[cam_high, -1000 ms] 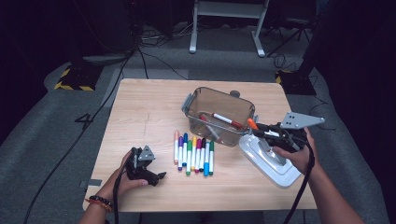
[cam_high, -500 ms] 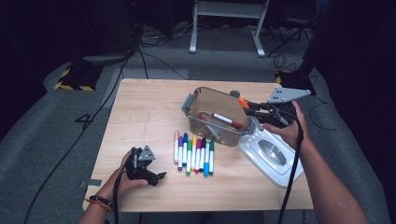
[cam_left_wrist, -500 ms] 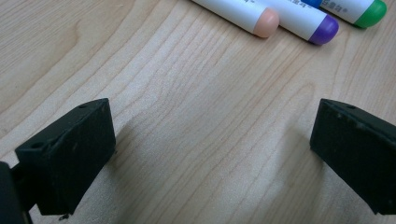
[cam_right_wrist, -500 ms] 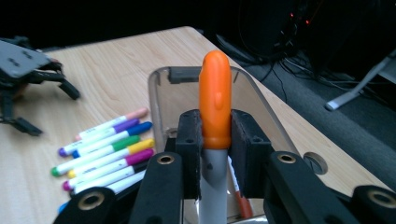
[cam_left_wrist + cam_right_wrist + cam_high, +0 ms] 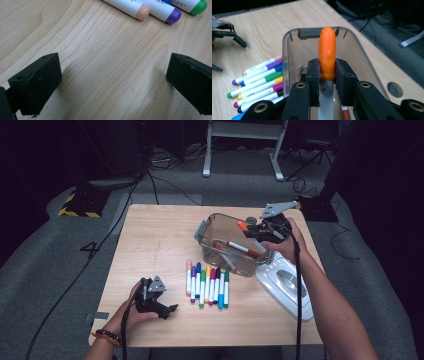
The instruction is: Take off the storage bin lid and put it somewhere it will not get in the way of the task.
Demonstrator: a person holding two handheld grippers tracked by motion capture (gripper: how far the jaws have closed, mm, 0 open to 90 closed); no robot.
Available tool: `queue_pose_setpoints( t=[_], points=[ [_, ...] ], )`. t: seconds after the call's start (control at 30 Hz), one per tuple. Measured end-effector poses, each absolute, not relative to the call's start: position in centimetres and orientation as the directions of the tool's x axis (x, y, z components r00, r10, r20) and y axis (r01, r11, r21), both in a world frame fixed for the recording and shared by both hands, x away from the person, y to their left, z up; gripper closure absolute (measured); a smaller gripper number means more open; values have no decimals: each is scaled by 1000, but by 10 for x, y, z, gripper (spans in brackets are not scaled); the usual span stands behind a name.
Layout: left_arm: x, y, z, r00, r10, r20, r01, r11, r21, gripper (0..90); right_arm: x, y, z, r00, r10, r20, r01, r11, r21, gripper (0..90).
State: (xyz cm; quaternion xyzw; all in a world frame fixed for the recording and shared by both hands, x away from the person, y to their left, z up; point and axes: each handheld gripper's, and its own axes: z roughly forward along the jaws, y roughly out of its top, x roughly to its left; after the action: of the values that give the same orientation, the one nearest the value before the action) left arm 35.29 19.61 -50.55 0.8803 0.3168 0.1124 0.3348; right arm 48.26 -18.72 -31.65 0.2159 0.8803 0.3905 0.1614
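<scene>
Right claw (image 5: 327,75) grips orange-capped marker (image 5: 327,56) over clear bin (image 5: 212,227); lower it between the walls before releasing; left claw (image 5: 112,82) rests wide, empty.

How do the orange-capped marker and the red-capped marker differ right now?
The orange-capped marker is clamped in the right tool, held above the clear plastic bin; the red-capped marker lies loose inside that bin. The orange one is lifted off any surface, the red one rests slanted. Both have white barrels.
</scene>
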Motion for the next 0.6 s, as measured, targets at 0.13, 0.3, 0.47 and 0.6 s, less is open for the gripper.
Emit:
queue_pose_setpoints(
  t=[0.13, 0.3, 0.47, 0.6],
  points=[
    [353, 196, -505, 775, 632, -14, 482, -575, 661, 4, 496, -175, -332, -851, 513, -110, 291, 637, 714, 743],
    [353, 196, -505, 775, 632, -14, 482, -575, 661, 3, 510, -165, -349, -858, 505, -95, 325, 676, 662, 743],
    [353, 196, -506, 777, 629, -16, 480, -576, 661, 3, 519, -151, -364, -878, 474, -69, 347, 729, 589, 743],
    [353, 196, -506, 777, 630, -16, 480, -576, 662, 3, 524, -140, -374, -887, 459, -55, 365, 768, 527, 743]
  ],
)
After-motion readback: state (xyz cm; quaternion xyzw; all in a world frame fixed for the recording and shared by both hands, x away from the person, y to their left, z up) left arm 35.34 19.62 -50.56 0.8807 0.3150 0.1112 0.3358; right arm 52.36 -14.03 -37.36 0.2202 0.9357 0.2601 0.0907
